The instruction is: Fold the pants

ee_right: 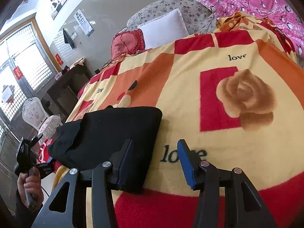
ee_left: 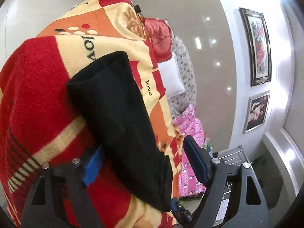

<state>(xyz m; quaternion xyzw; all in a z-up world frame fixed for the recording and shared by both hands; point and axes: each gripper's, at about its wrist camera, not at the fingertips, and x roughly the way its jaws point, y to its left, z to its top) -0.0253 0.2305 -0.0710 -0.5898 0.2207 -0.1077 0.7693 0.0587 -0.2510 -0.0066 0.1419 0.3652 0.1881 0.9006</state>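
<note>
The black pants (ee_right: 114, 131) lie folded into a thick rectangle on a red, orange and yellow "love" blanket (ee_right: 190, 98), close to the bed's left edge. My right gripper (ee_right: 155, 142) is open. Its left finger hangs over the fold's right edge and its right finger over bare blanket. In the left wrist view the pants (ee_left: 117, 110) run lengthwise between the wide jaws of my left gripper (ee_left: 142, 144). That gripper is open, with blanket (ee_left: 38, 87) showing between the cloth and the right pad. A hand (ee_right: 28, 186) holds that gripper at the fold's left end.
A red frilled cushion (ee_right: 127, 41), a white pillow (ee_right: 163, 28) and a floral bolster sit at the head of the bed. A pink penguin quilt (ee_right: 256, 3) is bunched at the far right. A dark side table (ee_right: 66, 83) and a white chair (ee_right: 34, 112) stand left of the bed.
</note>
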